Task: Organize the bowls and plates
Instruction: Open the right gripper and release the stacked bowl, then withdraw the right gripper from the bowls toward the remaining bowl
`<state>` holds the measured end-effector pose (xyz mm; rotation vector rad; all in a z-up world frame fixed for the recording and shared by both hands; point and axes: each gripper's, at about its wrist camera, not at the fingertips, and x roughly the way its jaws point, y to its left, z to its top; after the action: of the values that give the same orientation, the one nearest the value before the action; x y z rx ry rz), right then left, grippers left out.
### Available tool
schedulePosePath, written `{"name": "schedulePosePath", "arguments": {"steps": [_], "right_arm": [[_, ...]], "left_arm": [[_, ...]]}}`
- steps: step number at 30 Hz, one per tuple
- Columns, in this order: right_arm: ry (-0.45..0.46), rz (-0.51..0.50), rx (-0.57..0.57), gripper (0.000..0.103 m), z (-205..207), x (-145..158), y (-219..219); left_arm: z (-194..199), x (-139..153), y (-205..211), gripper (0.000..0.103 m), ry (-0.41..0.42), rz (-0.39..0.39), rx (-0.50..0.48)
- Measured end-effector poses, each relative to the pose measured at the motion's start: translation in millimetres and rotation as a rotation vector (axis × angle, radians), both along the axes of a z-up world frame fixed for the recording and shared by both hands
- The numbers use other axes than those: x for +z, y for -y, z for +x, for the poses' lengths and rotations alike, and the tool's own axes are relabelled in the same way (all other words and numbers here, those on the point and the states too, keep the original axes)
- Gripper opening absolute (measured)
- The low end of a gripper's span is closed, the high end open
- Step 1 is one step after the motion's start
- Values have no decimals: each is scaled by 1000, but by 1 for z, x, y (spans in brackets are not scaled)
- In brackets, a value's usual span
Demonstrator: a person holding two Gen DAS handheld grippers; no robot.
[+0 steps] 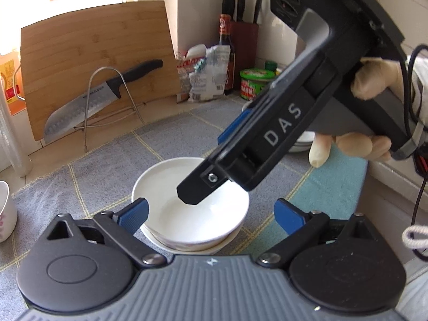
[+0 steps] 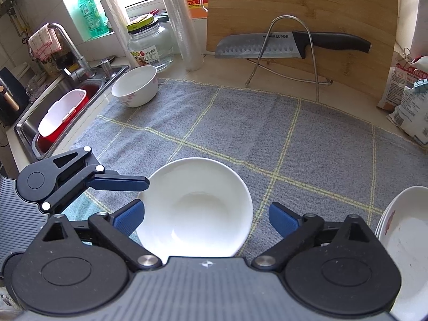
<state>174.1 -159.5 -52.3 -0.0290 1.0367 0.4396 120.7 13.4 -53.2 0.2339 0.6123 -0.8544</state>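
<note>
A: While the cloth [image 2: 240,123] covers most of the counter, where does the bowl sit?
B: The white bowl [image 2: 195,208] rests near the front of that grey checked cloth, and in the left wrist view it sits nested on another dish [image 1: 184,248] whose rim shows beneath it.
A: And the left gripper [image 1: 211,214]?
B: Its blue pads stand wide, one on each side of the bowl, neither pressing on it. From the right wrist view one of its fingers [image 2: 117,182] lies just beside the bowl's left rim.
A: The right gripper [image 2: 206,218]?
B: Wide as well, its pads flanking the bowl's near edge, with a gap on the right side. Nothing is gripped. In the left view it slants down over the bowl, held by a gloved hand [image 1: 374,80].
A: Other dishes?
B: A floral bowl [image 2: 136,85] stands at the cloth's far left corner, beside the sink [image 2: 67,101]. A stack of plates [image 2: 401,240] lies at the right edge.
A: Behind?
B: A cutting board [image 2: 307,13] leans on the wall, with a knife [image 2: 289,44] resting across a wire rack [image 2: 313,53] before it. A jar [image 2: 149,45] stands near the window.
</note>
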Motion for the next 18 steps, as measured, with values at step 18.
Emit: {"name": "schedulePosePath", "arguments": {"steps": [18], "right_arm": [[171,-17,184,103,20,26,-16]], "left_arm": [[4,17,-40,102,42,69,558]]}}
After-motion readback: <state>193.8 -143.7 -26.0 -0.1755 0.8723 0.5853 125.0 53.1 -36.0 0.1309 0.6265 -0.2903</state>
